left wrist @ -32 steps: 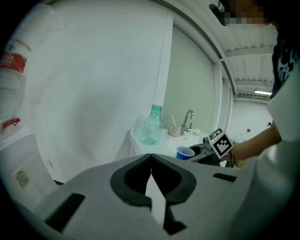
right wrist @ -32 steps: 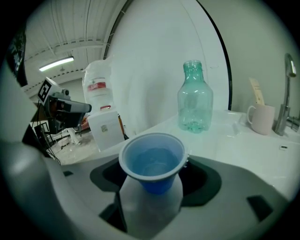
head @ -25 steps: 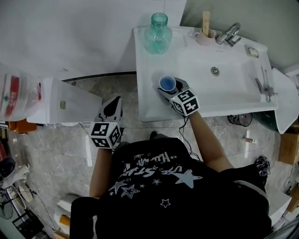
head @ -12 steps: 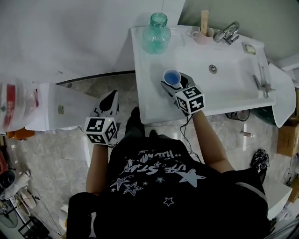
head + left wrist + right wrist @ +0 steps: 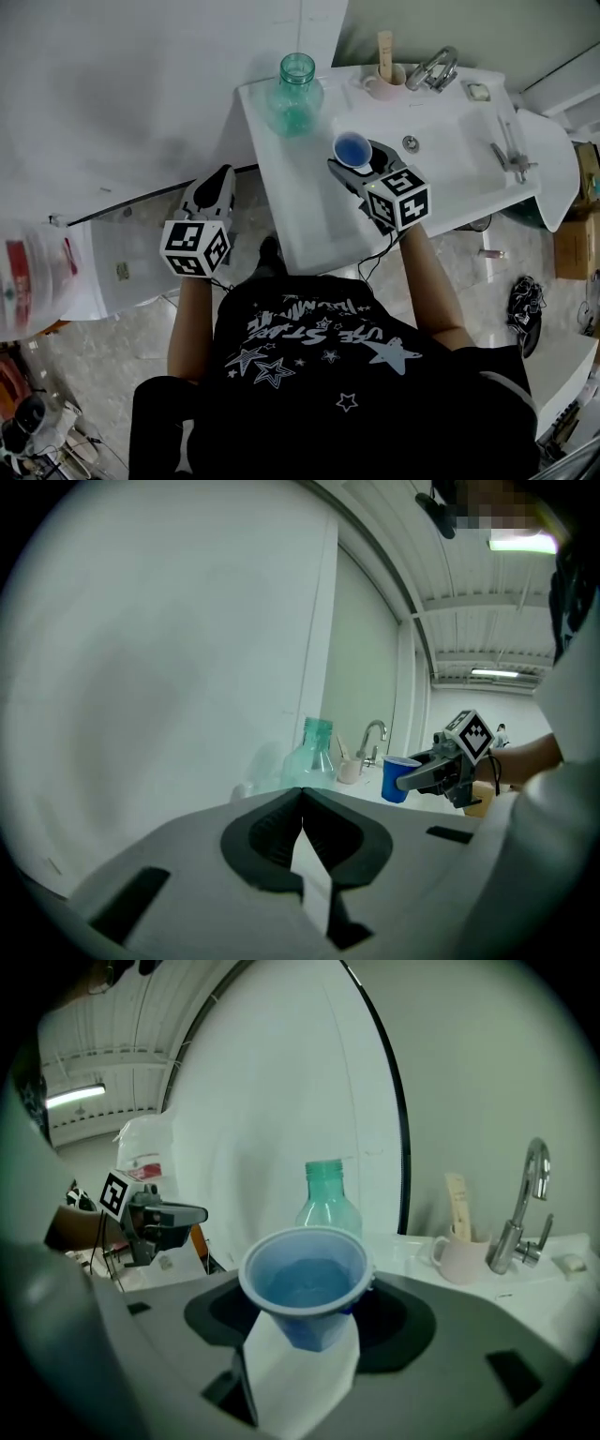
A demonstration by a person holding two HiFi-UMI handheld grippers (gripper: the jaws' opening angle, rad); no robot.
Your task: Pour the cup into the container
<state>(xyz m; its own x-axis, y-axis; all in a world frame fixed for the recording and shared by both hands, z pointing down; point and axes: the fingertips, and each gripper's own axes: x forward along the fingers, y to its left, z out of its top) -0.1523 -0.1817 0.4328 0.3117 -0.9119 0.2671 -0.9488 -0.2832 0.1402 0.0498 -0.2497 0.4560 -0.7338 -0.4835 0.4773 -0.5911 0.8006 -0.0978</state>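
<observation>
A blue plastic cup [image 5: 352, 148] with liquid in it stands upright between my right gripper's [image 5: 356, 157] jaws, which are shut on it, above the white counter [image 5: 281, 178]. In the right gripper view the cup [image 5: 305, 1283] sits just ahead of the camera, with a teal bottle [image 5: 328, 1199] behind it. That open-necked bottle [image 5: 296, 89] stands on the counter's far left corner. My left gripper [image 5: 217, 183] hangs off the counter's left side, shut and empty. In the left gripper view its jaws [image 5: 302, 803] meet at the tip, and the cup [image 5: 398, 778] shows to the right.
A sink basin [image 5: 441, 141] lies right of the cup, with a chrome faucet [image 5: 429, 67] behind it and a pink mug [image 5: 382, 82] with a stick in it. A white bag with red print [image 5: 28, 281] sits far left. A wall runs behind the counter.
My right gripper has carried the cup farther back over the counter, closer to the teal bottle. The left gripper has drifted slightly left, and the head view has shifted.
</observation>
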